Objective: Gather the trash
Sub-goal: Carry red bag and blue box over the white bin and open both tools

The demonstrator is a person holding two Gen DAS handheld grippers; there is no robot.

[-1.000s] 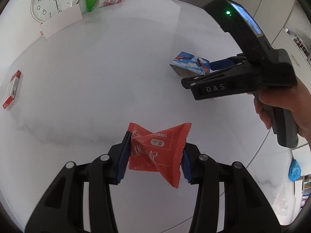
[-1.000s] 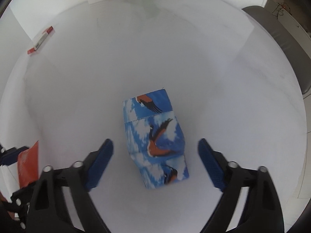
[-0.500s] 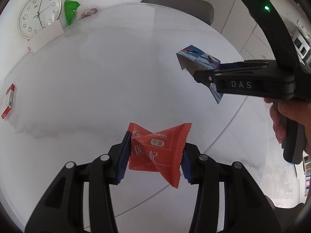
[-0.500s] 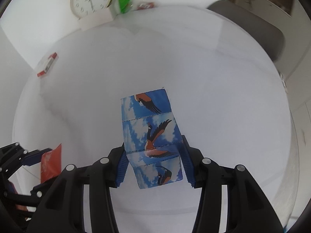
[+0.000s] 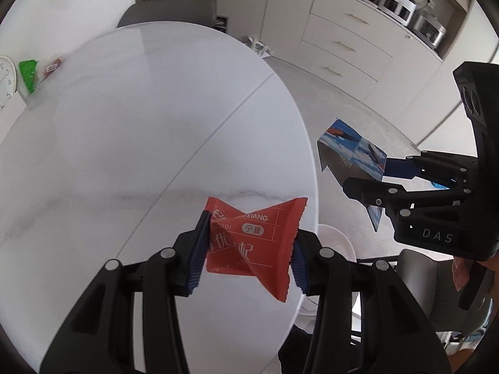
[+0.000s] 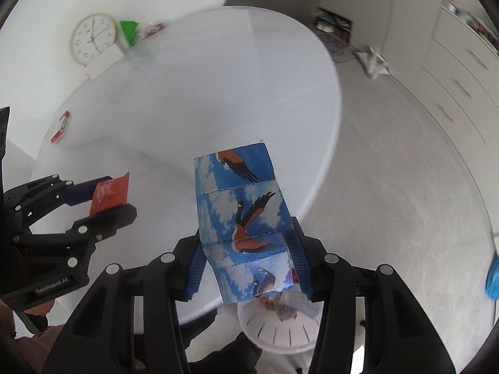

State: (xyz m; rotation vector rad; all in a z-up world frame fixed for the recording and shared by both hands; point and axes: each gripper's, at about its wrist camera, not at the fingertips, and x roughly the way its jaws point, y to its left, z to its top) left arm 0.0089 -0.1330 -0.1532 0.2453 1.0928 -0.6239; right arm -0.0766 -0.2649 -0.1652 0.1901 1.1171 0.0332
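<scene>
My left gripper (image 5: 246, 257) is shut on a red snack wrapper (image 5: 252, 246) and holds it in the air over the near edge of the round white table (image 5: 140, 124). My right gripper (image 6: 246, 265) is shut on a blue carton with bird pictures (image 6: 243, 215), held above the table's edge. A white bin (image 6: 277, 330) with some trash in it stands on the floor right below the carton. In the left wrist view the carton (image 5: 352, 152) and right gripper show at the right. In the right wrist view the wrapper (image 6: 109, 193) shows at the left.
A wall clock (image 6: 93, 39), a green packet (image 6: 129, 31) and a small red packet (image 6: 154, 28) lie at the table's far side. A red and white box (image 6: 60, 126) lies at its left. A grey chair (image 5: 174, 7) stands behind. Cabinets (image 5: 358, 37) line the right wall.
Both grippers have swung right, from over the table toward its edge and the floor. The right gripper closed on the carton and lifted it. The white bin has come into view.
</scene>
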